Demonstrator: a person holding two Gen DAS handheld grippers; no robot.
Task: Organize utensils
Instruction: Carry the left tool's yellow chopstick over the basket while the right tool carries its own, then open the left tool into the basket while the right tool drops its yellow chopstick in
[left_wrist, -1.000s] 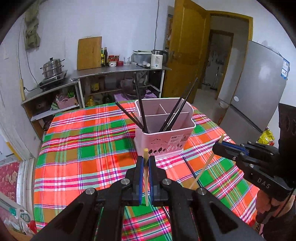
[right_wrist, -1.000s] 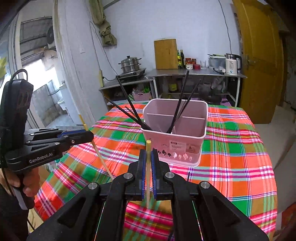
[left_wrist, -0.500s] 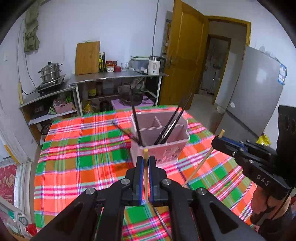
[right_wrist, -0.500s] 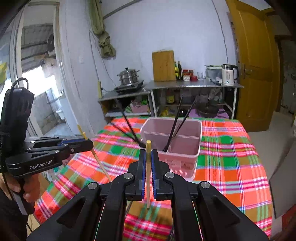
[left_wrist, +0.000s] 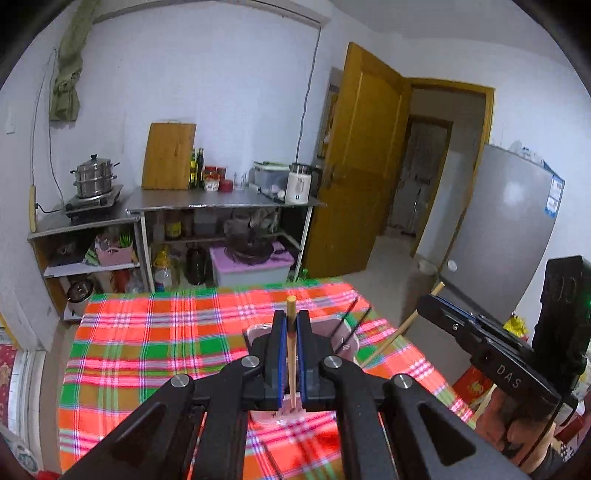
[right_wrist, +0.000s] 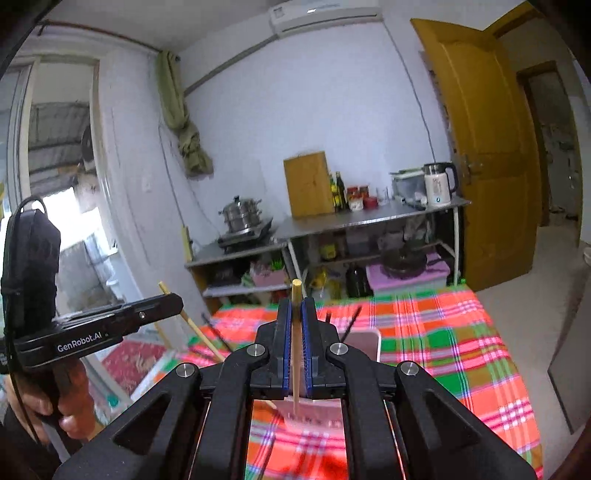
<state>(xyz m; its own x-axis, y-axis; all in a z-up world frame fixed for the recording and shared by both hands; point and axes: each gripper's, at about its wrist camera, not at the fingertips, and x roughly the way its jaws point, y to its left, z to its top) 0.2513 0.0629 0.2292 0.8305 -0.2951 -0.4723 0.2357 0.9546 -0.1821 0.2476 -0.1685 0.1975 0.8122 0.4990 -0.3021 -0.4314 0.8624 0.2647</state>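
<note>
My left gripper (left_wrist: 291, 325) is shut on a pale wooden chopstick (left_wrist: 291, 358) that stands upright between its blue pads. My right gripper (right_wrist: 296, 306) is shut on a second wooden chopstick (right_wrist: 296, 362) in the same way. Both hang above the plaid-covered table (left_wrist: 147, 350). The pink utensil holder (left_wrist: 349, 345) is mostly hidden behind the fingers, and black chopsticks (left_wrist: 356, 314) poke out of it. In the right wrist view a corner of the holder (right_wrist: 364, 341) shows. Each view shows the other gripper off to its side, the right gripper (left_wrist: 424, 302) and the left gripper (right_wrist: 177, 301).
A steel counter (left_wrist: 221, 201) with a cutting board, bottles, a kettle and a steamer pot lines the far wall. An open yellow door (left_wrist: 362, 166) and a grey fridge (left_wrist: 506, 229) stand to the right. A hand (right_wrist: 44, 402) grips the left tool's handle.
Both grippers have risen and tipped up while still holding their chopsticks. The pink holder has dropped low in both views and now sits mostly behind the fingers.
</note>
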